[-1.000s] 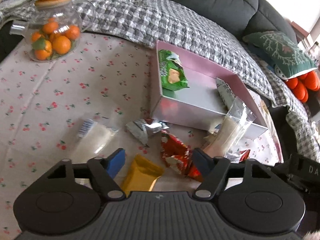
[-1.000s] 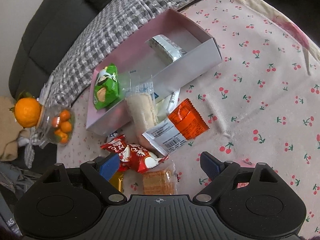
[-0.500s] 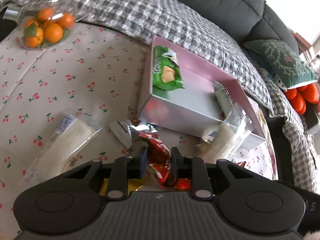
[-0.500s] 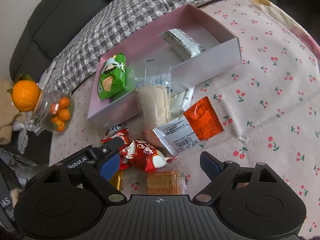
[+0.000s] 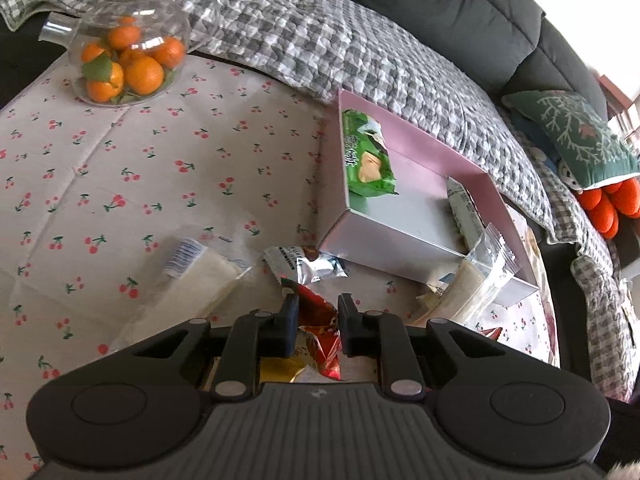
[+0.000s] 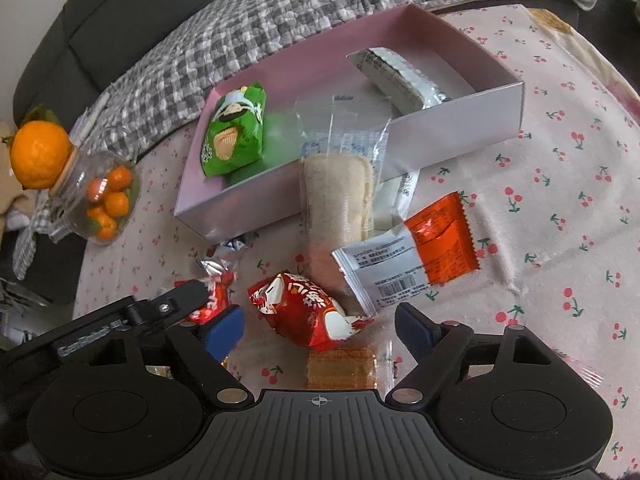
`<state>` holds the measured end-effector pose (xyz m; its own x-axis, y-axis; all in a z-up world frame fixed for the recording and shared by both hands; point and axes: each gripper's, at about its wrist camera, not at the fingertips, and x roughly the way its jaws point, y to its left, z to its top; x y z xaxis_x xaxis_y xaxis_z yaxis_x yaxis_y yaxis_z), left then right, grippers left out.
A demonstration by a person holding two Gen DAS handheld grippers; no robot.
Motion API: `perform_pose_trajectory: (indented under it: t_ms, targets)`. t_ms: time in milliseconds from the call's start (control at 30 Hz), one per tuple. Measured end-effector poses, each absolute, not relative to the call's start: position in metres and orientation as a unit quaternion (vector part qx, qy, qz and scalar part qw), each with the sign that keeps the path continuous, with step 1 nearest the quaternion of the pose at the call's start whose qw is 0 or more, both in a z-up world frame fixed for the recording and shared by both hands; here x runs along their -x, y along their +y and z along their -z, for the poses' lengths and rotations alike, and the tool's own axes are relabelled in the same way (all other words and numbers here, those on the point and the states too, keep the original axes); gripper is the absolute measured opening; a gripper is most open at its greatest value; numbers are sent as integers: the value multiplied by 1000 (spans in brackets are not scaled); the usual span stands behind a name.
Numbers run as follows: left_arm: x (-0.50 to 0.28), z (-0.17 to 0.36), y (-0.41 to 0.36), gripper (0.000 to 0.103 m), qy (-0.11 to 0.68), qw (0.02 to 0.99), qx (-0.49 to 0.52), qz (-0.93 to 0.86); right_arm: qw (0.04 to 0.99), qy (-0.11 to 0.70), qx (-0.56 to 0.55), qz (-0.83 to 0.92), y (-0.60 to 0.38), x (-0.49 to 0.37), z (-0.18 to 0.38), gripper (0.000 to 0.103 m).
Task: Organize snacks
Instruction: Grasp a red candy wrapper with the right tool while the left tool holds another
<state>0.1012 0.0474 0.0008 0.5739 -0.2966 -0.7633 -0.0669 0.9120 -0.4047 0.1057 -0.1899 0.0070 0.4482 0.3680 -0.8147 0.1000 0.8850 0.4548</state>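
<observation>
Left gripper (image 5: 314,326) clamped on red snack packet (image 5: 316,330), bottom centre. Right gripper (image 6: 320,330) jaws just narrowing, wide apart, empty (second packet between). Risk: crinkly wrapper slipping before the pink box (image 5: 400,236).

loose snack packets (image 6: 404,268) crowd the pink box (image 6: 452,136) front wall; cherry cloth (image 5: 120,168) left lies bare.

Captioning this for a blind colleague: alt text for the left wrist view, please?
The left gripper is shut on a red snack packet on a cherry-print cloth. Beyond it, a pink box holds a green snack packet.
</observation>
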Motion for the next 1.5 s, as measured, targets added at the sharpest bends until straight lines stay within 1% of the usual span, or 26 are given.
perform_pose_trajectory:
  t_ms: [200, 233, 333, 367, 600, 633, 667, 800, 967, 1200, 1500]
  targets:
    - [-99, -1, 58, 18, 457, 860, 215, 68, 830, 517, -196, -78, -178, -110, -5, 75]
    - [-99, -1, 58, 18, 457, 860, 215, 67, 830, 517, -192, -77, -176, -110, -5, 70]
    - [-99, -2, 59, 18, 457, 860, 216, 67, 836, 515, -172, -74, -170, -109, -5, 65]
    - [-98, -1, 59, 18, 457, 860, 216, 68, 839, 514, -162, -73, -168, -109, -5, 61]
    - [-97, -1, 56, 18, 462, 858, 213, 67, 860, 494, -96, -84, -153, -101, -11, 48]
    - [-97, -1, 56, 18, 462, 859, 212, 67, 864, 488, -88, -87, -151, -100, -13, 43]
    - [-97, -1, 56, 18, 461, 859, 211, 67, 866, 484, -83, -93, -149, -99, -15, 36]
    - [-98, -1, 56, 18, 461, 860, 208, 70, 866, 481, -78, -112, -147, -96, -19, 26]
    - [-98, -2, 56, 18, 461, 860, 208, 72, 859, 486, -110, -118, -162, -95, -20, 25]
    - [-96, -6, 53, 18, 455, 862, 209, 82, 834, 498, -200, -124, -194, -94, -22, 25]
    - [-93, -20, 51, 18, 439, 867, 216, 95, 841, 474, -231, -119, -216, -89, -44, 25]
